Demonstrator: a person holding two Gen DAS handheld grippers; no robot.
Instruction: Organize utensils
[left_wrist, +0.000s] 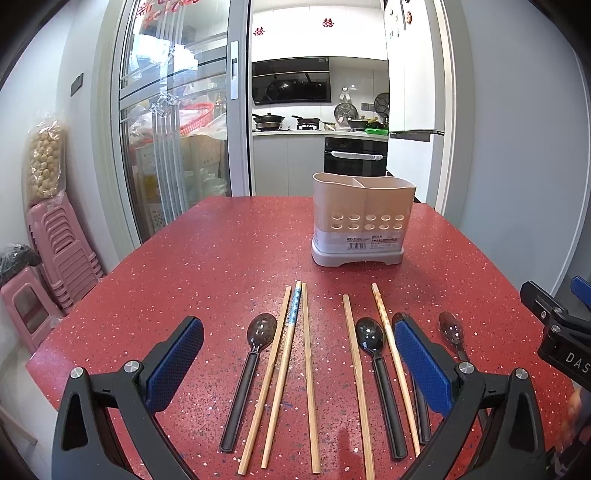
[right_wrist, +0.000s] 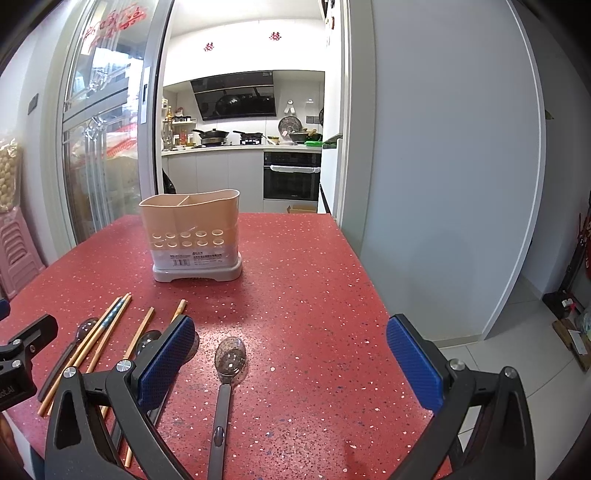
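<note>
A beige two-compartment utensil holder (left_wrist: 360, 221) stands empty on the red speckled table (left_wrist: 221, 258); it also shows in the right wrist view (right_wrist: 194, 236). Several wooden chopsticks (left_wrist: 284, 369) and dark spoons (left_wrist: 255, 354) lie in a row before it. My left gripper (left_wrist: 299, 365) is open above the chopsticks and a spoon (left_wrist: 373, 343). My right gripper (right_wrist: 291, 365) is open above the rightmost spoon (right_wrist: 227, 369); part of it shows at the right edge of the left wrist view (left_wrist: 557, 325). Both are empty.
Stacked pink stools (left_wrist: 59, 258) stand left of the table. A glass sliding door (left_wrist: 173, 122) and the kitchen lie behind. The table's right edge (right_wrist: 373, 295) drops to a tiled floor beside a white wall.
</note>
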